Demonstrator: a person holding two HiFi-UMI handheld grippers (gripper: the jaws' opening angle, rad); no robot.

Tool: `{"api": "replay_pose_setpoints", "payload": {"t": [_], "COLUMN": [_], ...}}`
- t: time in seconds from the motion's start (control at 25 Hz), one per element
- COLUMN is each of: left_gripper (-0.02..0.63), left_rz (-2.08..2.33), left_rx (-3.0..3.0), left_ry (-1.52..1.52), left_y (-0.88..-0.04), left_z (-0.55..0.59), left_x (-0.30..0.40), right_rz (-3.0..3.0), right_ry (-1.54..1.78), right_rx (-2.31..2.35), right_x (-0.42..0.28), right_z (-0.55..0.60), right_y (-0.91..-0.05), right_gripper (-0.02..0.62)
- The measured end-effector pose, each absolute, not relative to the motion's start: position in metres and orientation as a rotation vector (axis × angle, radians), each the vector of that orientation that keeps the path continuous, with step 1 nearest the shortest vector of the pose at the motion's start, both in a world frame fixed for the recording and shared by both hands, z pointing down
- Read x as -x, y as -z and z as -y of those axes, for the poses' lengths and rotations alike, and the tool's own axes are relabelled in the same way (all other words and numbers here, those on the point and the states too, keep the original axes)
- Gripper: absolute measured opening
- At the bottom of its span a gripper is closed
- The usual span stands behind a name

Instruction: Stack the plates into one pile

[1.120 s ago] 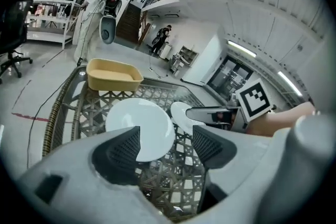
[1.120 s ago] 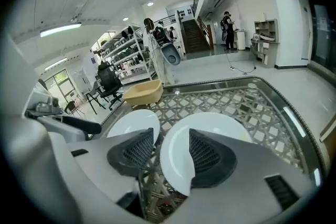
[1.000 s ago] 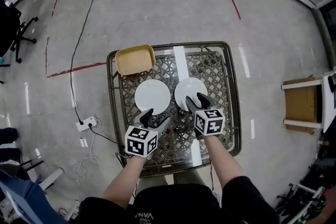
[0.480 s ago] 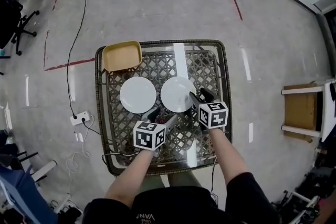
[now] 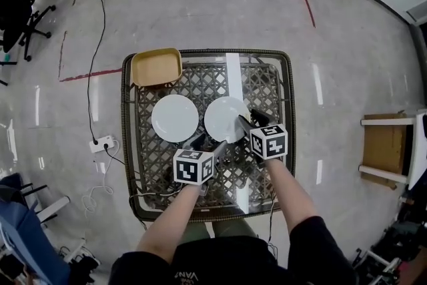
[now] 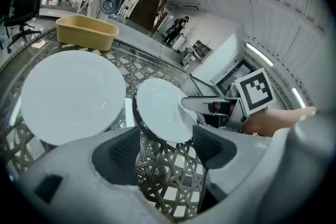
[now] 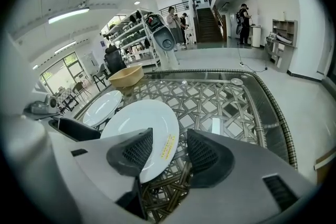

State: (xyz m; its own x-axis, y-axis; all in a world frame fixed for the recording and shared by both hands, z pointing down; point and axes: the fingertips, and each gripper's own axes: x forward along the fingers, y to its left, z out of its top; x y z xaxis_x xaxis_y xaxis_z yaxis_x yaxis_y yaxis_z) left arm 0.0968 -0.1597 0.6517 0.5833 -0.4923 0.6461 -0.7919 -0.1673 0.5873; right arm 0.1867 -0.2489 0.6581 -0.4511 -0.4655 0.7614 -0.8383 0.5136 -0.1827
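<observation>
Nothing is stacked yet. The round white left plate (image 5: 175, 117) and the round white right plate (image 5: 225, 119) lie side by side, apart, on the glass-topped woven wicker desk (image 5: 267, 87). A tan square bowl (image 5: 155, 67) sits at the desk's far left corner. The right gripper (image 7: 164, 152) is released, its jaws spread either side of the right plate's near rim; whether one already touches it is hard to tell. The left gripper (image 6: 165, 141), also released and empty, hovers just beside that plate. The whole job of lifting one plate onto the other remains.
</observation>
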Motion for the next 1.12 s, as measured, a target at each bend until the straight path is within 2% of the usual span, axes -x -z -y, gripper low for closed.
{"api": "replay_pose_setpoints", "payload": {"t": [0.52,1.12], "left_gripper": [0.308,0.308], "left_rz": [1.000,1.032], "left_rx": [-1.875,-1.944], "left_ry": [-0.407,-0.384], "left_y": [-0.650,-0.610], "left_z": [0.162,0.147], "left_x": [-0.103,-0.087], "right_rz": [2.129,2.192], "right_ry": [-0.761,-0.765], "right_rx": [-1.053,-1.105], "right_x": [-0.176,-0.166], "right_z": [0.241,0.219], "right_y": [-0.656,-0.617], "right_gripper": [0.206,0.198]}}
